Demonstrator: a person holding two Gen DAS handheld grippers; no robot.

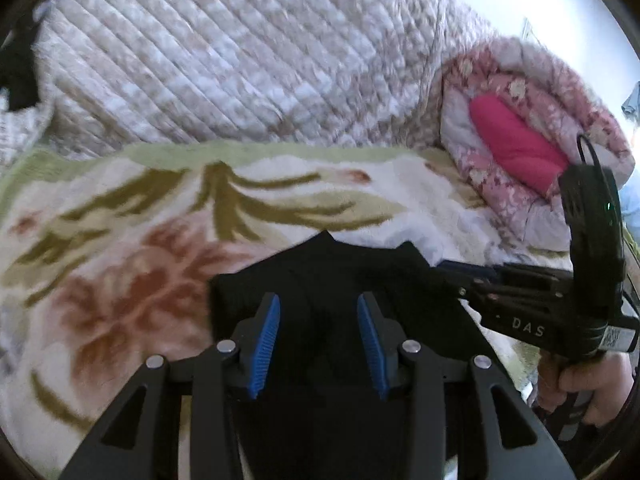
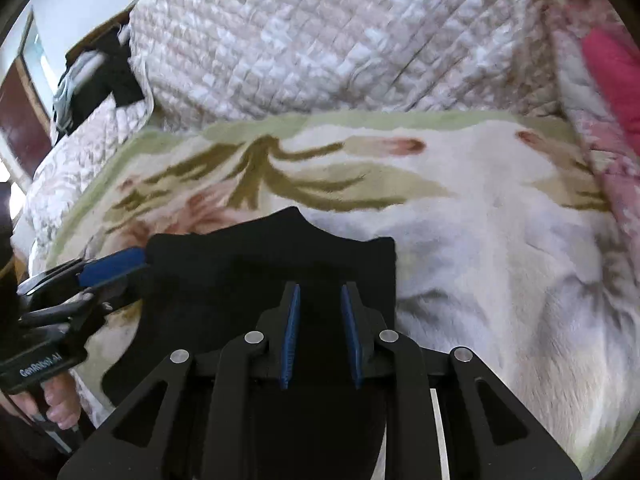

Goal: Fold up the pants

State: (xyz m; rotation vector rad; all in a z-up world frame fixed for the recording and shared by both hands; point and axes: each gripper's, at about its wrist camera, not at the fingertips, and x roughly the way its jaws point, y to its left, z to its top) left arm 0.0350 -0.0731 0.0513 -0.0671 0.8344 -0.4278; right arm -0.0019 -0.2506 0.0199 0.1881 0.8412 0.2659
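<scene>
Where the floral blanket (image 2: pixel 460 216) covers the bed, the black pants (image 2: pixel 248 264) lie flat in a compact dark shape, their far edge showing a small peak in the middle and a squared corner on the right. In the left wrist view the pants (image 1: pixel 328 276) sit directly under and ahead of the left gripper (image 1: pixel 318 316), whose blue-padded jaws stand apart above the cloth with nothing between them. The right gripper (image 2: pixel 319 304) hangs over the same garment, its jaws also parted, though by a narrower gap. From the left camera the right gripper (image 1: pixel 460 270) reaches in at the pants' right edge; whether it touches the fabric is unclear. From the right camera the left gripper (image 2: pixel 120 264) meets the pants' left edge. Beyond the blanket rises a quilted pale cover (image 1: pixel 240 52), and a pink flowered quilt (image 1: pixel 532 128) lies bunched to the right.
</scene>
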